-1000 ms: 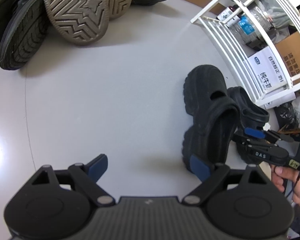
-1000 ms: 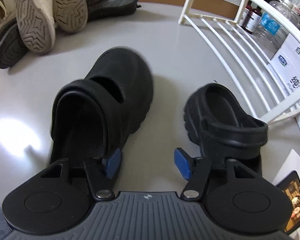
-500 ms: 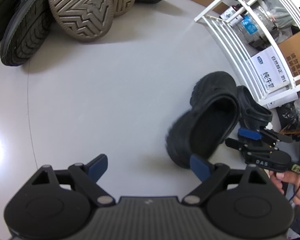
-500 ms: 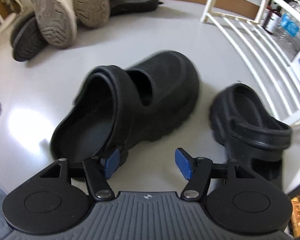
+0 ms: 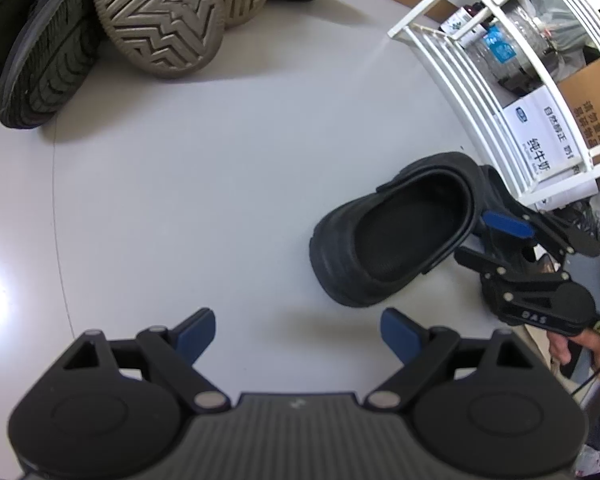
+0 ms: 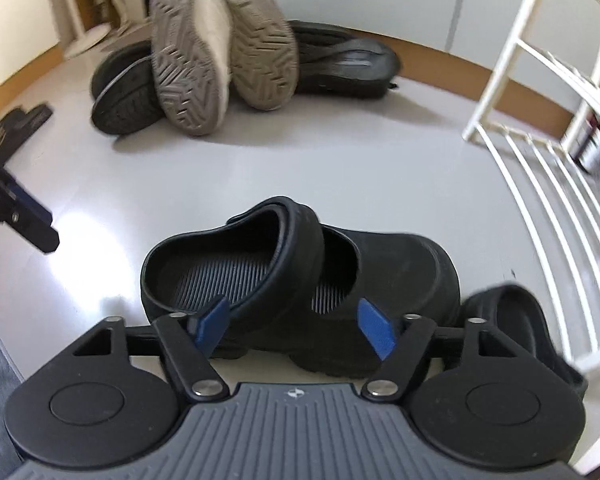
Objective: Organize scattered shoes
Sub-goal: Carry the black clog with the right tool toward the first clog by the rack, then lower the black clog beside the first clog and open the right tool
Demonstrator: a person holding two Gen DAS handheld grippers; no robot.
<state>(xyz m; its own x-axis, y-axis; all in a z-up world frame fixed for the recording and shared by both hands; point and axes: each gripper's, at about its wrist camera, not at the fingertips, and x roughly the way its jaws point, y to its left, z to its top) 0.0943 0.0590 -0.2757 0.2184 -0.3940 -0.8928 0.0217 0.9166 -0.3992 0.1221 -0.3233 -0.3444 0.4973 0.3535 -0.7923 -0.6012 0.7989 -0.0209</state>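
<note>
A chunky black clog stands on the grey floor, toe toward the white rack. In the right wrist view the clog lies crosswise with its toe to the right. My right gripper sits at its near side wall with its jaws closing. The wall lies in the gap, and I see neither pad pressing on it. From the left wrist view, the right gripper is at the clog's strap side. The second black clog lies just right of the first, half hidden. My left gripper is open over bare floor, left of the clog.
A heap of shoes lies at the back: two beige shoes soles up and dark sneakers. The white slatted rack holds bottles and boxes on the right. One finger of the left gripper shows at the left edge. A hand holds the right gripper.
The first clog has swung round from toe pointing away to lying crosswise, heel toward the left gripper. The right gripper rolled and shifted with it. The left gripper drifted slightly away.
</note>
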